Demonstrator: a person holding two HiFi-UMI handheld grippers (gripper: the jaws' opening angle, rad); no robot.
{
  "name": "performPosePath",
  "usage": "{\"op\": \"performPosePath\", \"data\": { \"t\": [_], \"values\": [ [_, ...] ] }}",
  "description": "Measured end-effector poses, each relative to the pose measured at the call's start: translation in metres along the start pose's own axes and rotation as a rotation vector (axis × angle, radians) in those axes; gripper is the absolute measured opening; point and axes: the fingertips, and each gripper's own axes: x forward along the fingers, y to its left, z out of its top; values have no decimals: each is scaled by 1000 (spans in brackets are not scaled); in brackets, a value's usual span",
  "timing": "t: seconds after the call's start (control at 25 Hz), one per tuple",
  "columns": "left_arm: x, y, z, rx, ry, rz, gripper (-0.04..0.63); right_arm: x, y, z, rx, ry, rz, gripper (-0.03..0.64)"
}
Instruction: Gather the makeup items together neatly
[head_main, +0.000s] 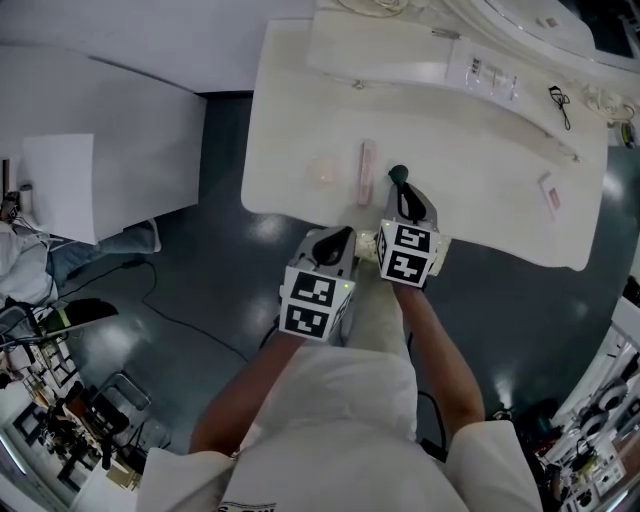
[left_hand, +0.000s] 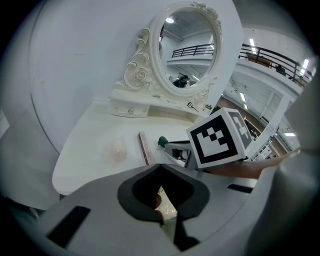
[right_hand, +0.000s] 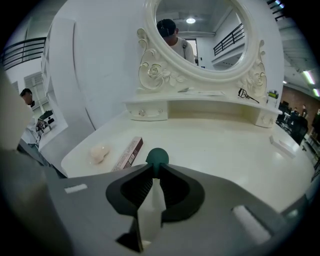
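On the white dressing table (head_main: 290, 205) a slim pink box (head_main: 367, 172) (right_hand: 128, 153) lies beside a pale round puff (head_main: 325, 170) (right_hand: 99, 153). My right gripper (head_main: 399, 188) (right_hand: 156, 172) is shut on a white stick with a dark green round tip (right_hand: 157, 156) (head_main: 398, 173), just right of the pink box and low over the table. My left gripper (head_main: 336, 240) (left_hand: 160, 167) hangs at the table's front edge, short of the box (left_hand: 145, 147) and the puff (left_hand: 118, 149). Its jaws meet at the tips with nothing held.
An oval mirror (right_hand: 200, 35) on an ornate stand with a low shelf rises at the back. A black eyelash curler (head_main: 558, 100) lies by it, and a small flat packet (head_main: 549, 193) at the table's right. A white wall panel stands on the left over dark floor.
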Motion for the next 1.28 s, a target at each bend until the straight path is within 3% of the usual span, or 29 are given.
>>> {"op": "performPosePath", "data": {
  "t": [0.2,0.6,1.0,1.28],
  "values": [
    [-4,8,-5,1,4,2,0,6,5,-6,-1,11,-7,58],
    [-12,12,-14,8,10,-1,0,3,15,-11,1,11,9,159],
    [-15,11,-16,14,11,-7,0,-10,13,0,-4,-27,8,166],
    [-14,7,-11,18,-3,-10,0,-4,13,-5,-16,17,44,150]
  ]
}}
